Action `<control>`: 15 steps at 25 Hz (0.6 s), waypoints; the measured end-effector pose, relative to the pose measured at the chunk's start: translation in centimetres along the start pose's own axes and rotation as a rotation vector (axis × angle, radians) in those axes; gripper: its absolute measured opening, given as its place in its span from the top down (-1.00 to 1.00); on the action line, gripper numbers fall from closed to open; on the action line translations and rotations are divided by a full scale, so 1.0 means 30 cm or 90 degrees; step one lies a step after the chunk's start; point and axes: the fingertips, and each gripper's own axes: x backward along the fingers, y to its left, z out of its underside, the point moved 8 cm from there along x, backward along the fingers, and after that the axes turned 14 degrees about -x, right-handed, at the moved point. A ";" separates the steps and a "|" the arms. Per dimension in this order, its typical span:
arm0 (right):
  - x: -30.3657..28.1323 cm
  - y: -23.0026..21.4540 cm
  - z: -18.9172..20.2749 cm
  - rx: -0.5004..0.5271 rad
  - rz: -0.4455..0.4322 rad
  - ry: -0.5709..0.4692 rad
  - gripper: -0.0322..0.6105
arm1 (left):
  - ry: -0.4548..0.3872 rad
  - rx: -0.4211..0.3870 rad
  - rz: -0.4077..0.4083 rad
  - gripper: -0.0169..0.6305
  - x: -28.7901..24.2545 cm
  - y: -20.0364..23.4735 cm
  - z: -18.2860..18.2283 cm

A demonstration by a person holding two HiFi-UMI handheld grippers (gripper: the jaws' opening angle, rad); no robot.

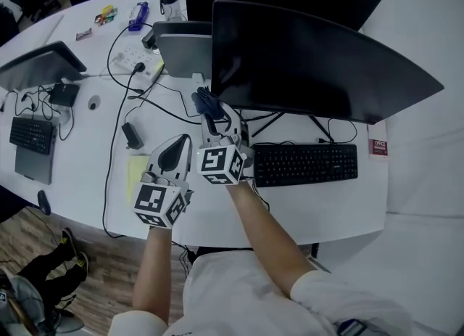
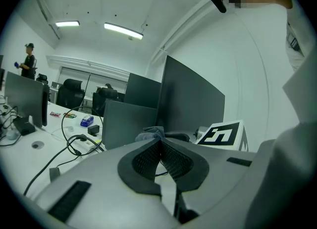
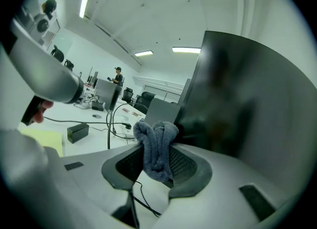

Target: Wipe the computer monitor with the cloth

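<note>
left gripper (image 2: 160, 143): hanging low over the near desk (image 1: 341, 207) edge, left of the other tool. Jaws are sitting together, nothing between the pads. Idle.
right gripper (image 3: 156, 158): pointing up and forward at the screen's lower left corner. Jaws are clamping the cloth.
cloth (image 3: 157, 136): grey, bunched into a wad, sticking out past the jaw tips. It's sitting just beside the screen's left edge. Can't tell whether it's touching the glass.
keyboard (image 1: 304, 164): lying on the desk to the right of the right gripper, in front of the screen, out of the way.
monitor (image 1: 312, 59): wide, dark, switched off, standing on a stand with cables running under it. A second, smaller screen (image 1: 185, 51) is standing just behind its left side.
step: looks like the approach. Cloth is gripped and the wiping isn't clearly under way.
next move: probably pressing the wad flat on the glass at lower left and sweeping right. That calls for light pressure so the panel isn't rocking on its stand, and only cloth touching the glass, not the jaw tips.
</note>
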 end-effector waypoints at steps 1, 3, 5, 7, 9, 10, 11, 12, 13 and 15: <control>-0.003 0.007 0.014 0.017 0.003 0.004 0.45 | 0.002 0.003 0.001 0.91 -0.002 0.000 0.008; -0.010 0.023 0.041 0.052 0.005 0.013 0.45 | 0.006 0.009 0.001 0.91 -0.007 0.001 0.023; -0.016 0.037 0.067 0.085 0.002 0.023 0.45 | 0.011 0.013 0.004 0.91 -0.012 0.002 0.034; -0.019 0.047 0.097 0.110 -0.003 0.036 0.45 | 0.015 0.017 0.006 0.91 -0.017 0.001 0.044; -0.021 0.053 0.121 0.124 -0.008 0.046 0.45 | 0.020 0.020 0.008 0.91 -0.023 0.002 0.053; -0.023 0.055 0.130 0.125 -0.011 0.050 0.45 | 0.023 0.021 0.008 0.91 -0.026 0.004 0.057; -0.025 0.054 0.140 0.121 -0.015 0.055 0.45 | 0.024 0.021 0.008 0.91 -0.030 0.006 0.059; -0.027 0.049 0.151 0.113 -0.017 0.061 0.45 | 0.025 0.022 0.008 0.91 -0.034 0.006 0.061; -0.029 0.043 0.163 0.104 -0.018 0.068 0.45 | 0.026 0.022 0.009 0.91 -0.038 0.005 0.063; -0.033 0.031 0.182 0.090 -0.018 0.078 0.45 | 0.028 0.021 0.012 0.91 -0.045 0.003 0.065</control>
